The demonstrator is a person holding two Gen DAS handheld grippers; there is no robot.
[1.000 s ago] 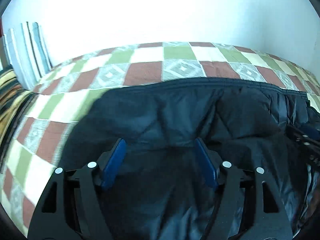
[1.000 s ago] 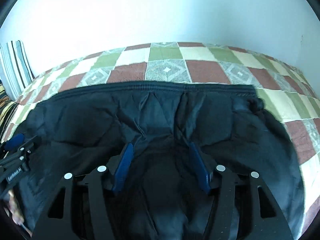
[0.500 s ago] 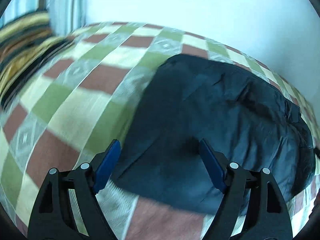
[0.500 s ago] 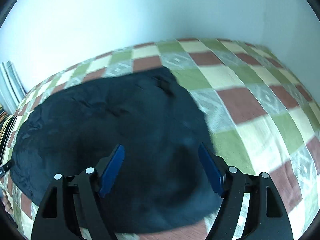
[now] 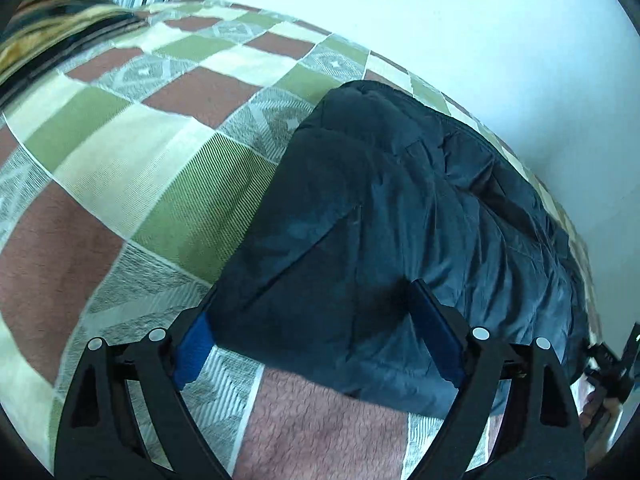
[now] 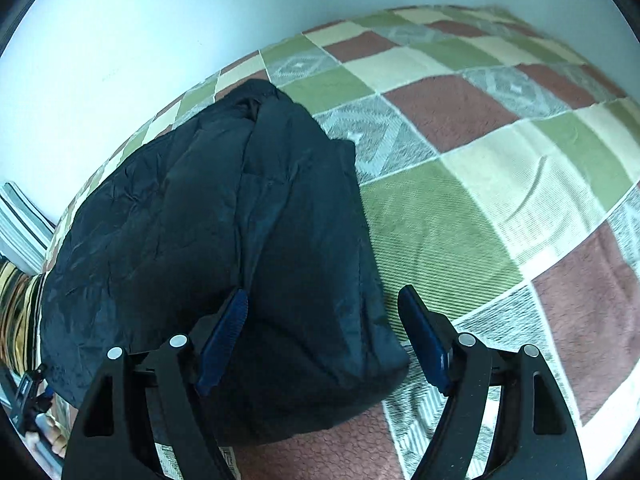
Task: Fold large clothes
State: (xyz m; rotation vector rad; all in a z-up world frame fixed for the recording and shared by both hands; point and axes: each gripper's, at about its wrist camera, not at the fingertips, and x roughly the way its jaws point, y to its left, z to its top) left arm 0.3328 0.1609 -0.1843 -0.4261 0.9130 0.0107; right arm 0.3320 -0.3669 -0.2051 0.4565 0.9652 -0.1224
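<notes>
A dark navy padded jacket (image 5: 400,232) lies folded into a broad bundle on the checked bedspread (image 5: 120,160); it also shows in the right wrist view (image 6: 224,224). My left gripper (image 5: 316,320) is open, its jaws astride the jacket's near left corner. My right gripper (image 6: 324,320) is open, its jaws astride the jacket's near right corner. Neither grips the cloth. The other gripper shows at the far right edge of the left view (image 5: 616,364) and at the far left edge of the right view (image 6: 28,396).
The bedspread (image 6: 480,168) has green, brown, cream and grey squares and runs back to a white wall (image 5: 440,20). Striped pillows (image 5: 60,12) lie at the left end of the bed, also seen in the right wrist view (image 6: 16,224).
Both grippers have let go and pulled back from over the jacket's middle to its outer near corners, left to the left and right to the right. The jacket now lies folded and still.
</notes>
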